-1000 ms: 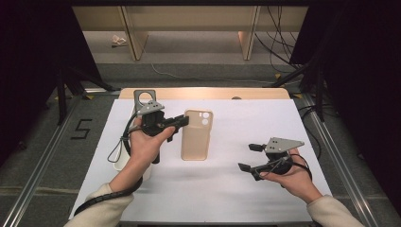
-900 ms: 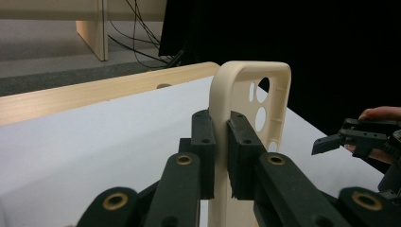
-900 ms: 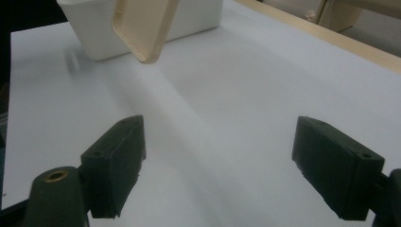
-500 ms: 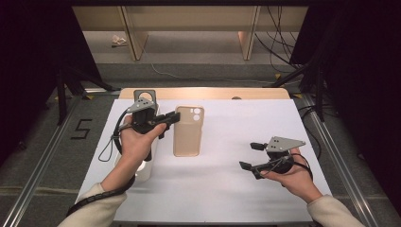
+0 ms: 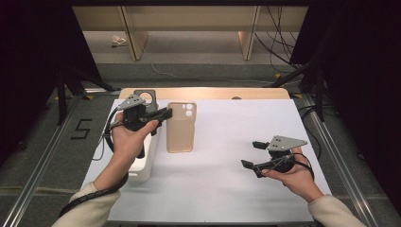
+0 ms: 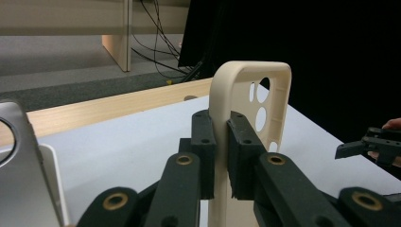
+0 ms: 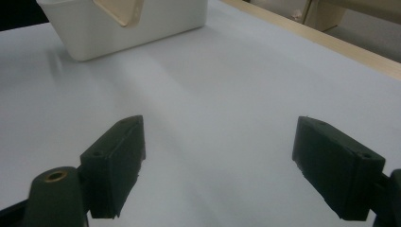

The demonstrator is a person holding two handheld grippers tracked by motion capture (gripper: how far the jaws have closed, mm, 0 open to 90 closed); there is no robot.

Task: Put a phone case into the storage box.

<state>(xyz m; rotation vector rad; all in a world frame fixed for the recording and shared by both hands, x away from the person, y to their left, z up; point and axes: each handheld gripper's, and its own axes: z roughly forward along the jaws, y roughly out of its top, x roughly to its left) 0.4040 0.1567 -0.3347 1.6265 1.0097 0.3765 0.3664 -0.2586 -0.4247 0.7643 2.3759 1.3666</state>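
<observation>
A beige phone case [image 5: 180, 126] with round camera cut-outs hangs just above the white table sheet [image 5: 227, 189], left of centre. My left gripper [image 5: 163, 113] is shut on its left rim; in the left gripper view the pads [image 6: 204, 142] clamp the case's side wall [image 6: 265, 90], which stands upright between them. My right gripper [image 5: 251, 154] rests low at the right of the sheet, open, with nothing between its jaws [image 7: 217, 165]. From there the case [image 7: 120, 9] shows over a white box.
A white box [image 5: 144, 161] sits at the sheet's left edge under my left hand, with a grey phone [image 5: 144, 97] standing at its far end. A wooden table edge [image 5: 213, 92] runs along the back. Metal rails flank both sides.
My left gripper has carried the phone case to the left and slightly away from me, toward the white box. The right gripper has stayed where it was.
</observation>
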